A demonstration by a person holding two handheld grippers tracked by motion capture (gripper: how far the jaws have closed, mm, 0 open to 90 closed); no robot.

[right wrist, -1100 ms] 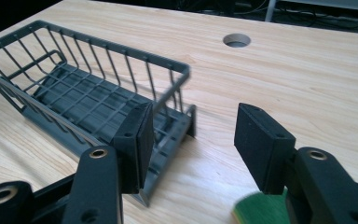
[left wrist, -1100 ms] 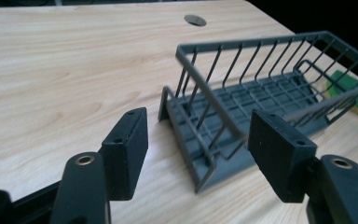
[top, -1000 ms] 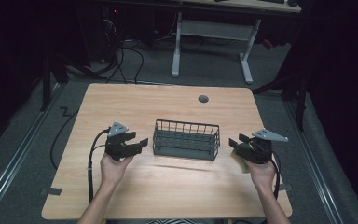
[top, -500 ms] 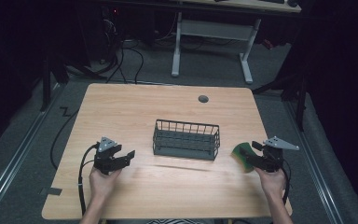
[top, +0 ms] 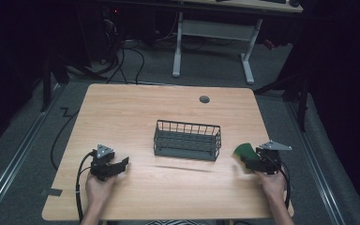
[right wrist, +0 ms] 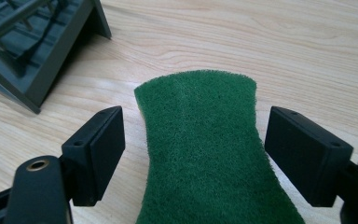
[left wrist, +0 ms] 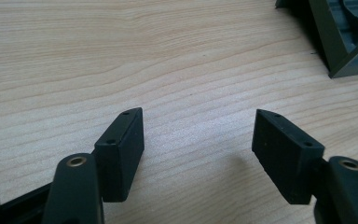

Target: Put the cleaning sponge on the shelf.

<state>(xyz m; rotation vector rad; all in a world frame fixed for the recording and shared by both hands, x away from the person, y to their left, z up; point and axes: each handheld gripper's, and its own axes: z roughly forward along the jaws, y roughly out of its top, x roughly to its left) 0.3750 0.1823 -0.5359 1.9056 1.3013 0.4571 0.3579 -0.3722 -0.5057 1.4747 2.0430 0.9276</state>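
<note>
- High view: we've got both hands coming in from the bottom edge, low over the table (top: 136,112), one on each side of the wire basket (top: 187,140).
- The left hand (top: 99,187) holds the left gripper (top: 121,164) near the front left of the table, jaws aimed toward the basket. The forearm is cut off by the bottom edge pretty fast.
- In the left gripper view we see the jaws spread wide with just bare wood between them. They've been opening a touch more.
- The right hand (top: 272,180) holds the right gripper (top: 243,160) near the table's right edge, jaws pointing left at the basket's end.
- The sponge (right wrist: 205,149) is green and lies on the table just right of the basket, between the right jaws. In the right gripper view there's a gap of wood on each side of it, so the pads aren't pressing on it. Those jaws have just been opening, and the sponge is loose.
- The sponge's near end runs off the bottom of that view, and from above the gripper covers part of it.
- Basket's inside is too dark for us to make out.
</note>
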